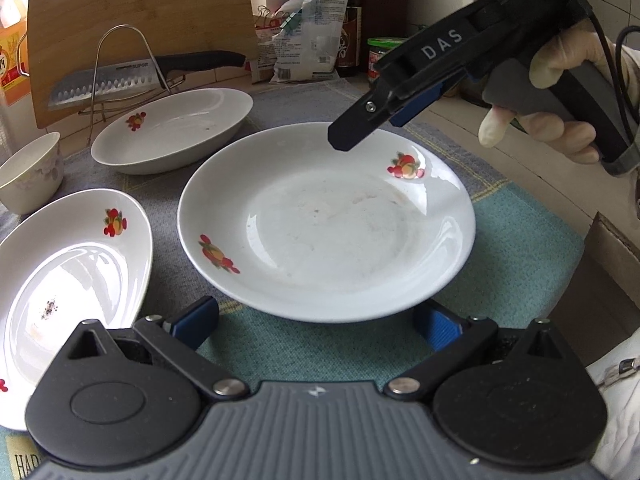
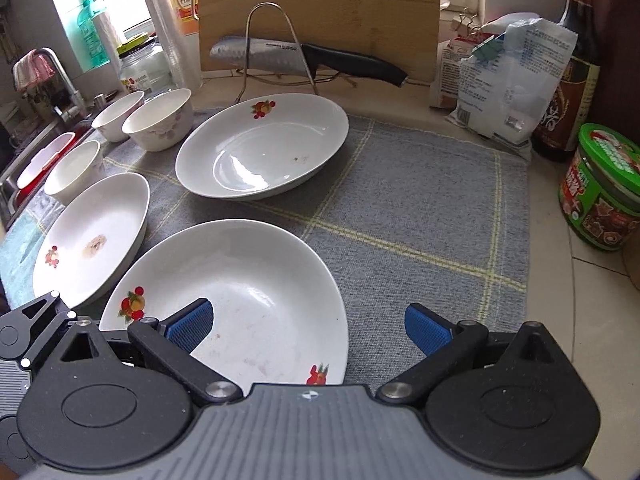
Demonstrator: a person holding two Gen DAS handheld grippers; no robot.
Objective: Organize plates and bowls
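On the counter mat: dishes spread out, none stacked.
Mat (image 2: 420, 208): grey cloth with pale yellow lines; a teal part lies under the near dishes in the left wrist view.
Round plate (image 1: 326, 232): flat on the mat, directly ahead of the left gripper; red fruit prints on its rim, faint smears in its well.
Left gripper (image 1: 316, 330): blue pads spread wide, one on each side of the plate's near rim; contact with the rim cannot be told.
Right gripper (image 2: 310, 326): pads spread wide, holding nothing, hovering above the far rim of the round plate; a gloved hand (image 1: 560, 80) grips its handle.
Far oval dish (image 2: 262, 146): on the mat, just in front of the knife rack.
Left oval dish (image 1: 68, 276): just beside the round plate, apart from it; dark crumbs inside.
Small bowls (image 2: 158, 124): four, grouped at the mat's left edge near the sink.
Knife (image 2: 304, 58): resting across a wire rack, in front of an upright wooden cutting board (image 2: 320, 12).
Green-lidded tub (image 2: 604, 188): on the counter, right of the mat.
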